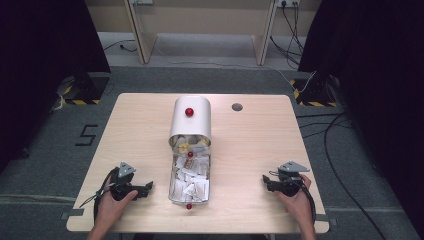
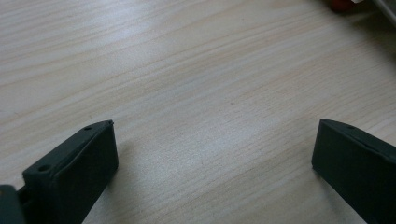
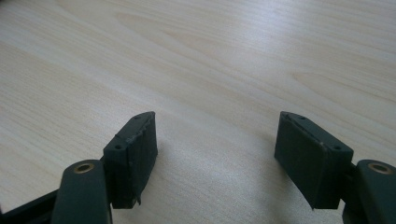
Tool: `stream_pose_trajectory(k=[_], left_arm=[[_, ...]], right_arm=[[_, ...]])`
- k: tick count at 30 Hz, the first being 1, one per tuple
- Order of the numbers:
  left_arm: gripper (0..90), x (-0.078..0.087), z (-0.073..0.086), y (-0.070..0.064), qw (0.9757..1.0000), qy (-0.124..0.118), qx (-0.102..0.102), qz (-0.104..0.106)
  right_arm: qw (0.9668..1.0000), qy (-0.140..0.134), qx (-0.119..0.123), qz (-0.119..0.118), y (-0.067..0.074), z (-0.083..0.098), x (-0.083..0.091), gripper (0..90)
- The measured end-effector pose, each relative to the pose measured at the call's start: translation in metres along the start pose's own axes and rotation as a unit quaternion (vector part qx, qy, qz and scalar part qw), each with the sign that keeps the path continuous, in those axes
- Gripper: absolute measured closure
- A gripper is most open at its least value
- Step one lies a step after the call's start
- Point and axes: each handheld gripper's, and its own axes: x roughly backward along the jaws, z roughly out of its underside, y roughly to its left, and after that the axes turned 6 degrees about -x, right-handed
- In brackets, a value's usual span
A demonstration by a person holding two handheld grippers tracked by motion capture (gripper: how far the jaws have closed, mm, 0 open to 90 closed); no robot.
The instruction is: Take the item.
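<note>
Both black jaws of the left gripper (image 2: 215, 154) are seen spread wide over bare wood in the left gripper view, with nothing between them. At the top right edge of that view a red knob (image 2: 340, 4) is glimpsed, probably the one at the tray's near end, though it is cut off. From above, the left gripper (image 1: 148, 187) is held low on the table (image 1: 250, 150), pointed toward the metal tray (image 1: 172, 192) just beside it. The right gripper (image 3: 215, 149) is likewise held with its jaws parted and empty; in the high view it (image 1: 265, 181) is set well to the right of the tray. The tray is filled with white paper packets (image 1: 190, 175) and lies at the table's middle. Its far end is covered by a rounded metal lid (image 1: 190, 125) bearing a second red knob (image 1: 189, 112).
</note>
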Motion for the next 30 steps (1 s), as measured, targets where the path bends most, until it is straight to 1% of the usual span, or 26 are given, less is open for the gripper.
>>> stream_pose_trajectory(k=[19, 30], left_arm=[[0.0, 0.0, 0.0, 0.0, 1.0, 0.0, 0.0, 0.0], [0.0, -0.0001, 0.0, 0.0001, 1.0, 0.0, 0.0, 0.0]], right_arm=[[1.0, 0.0, 0.0, 0.0, 0.0, 0.0, 0.0, 30.6], [1.0, 0.003, 0.002, -0.004, 0.0005, -0.0003, -0.0003, 27.8]])
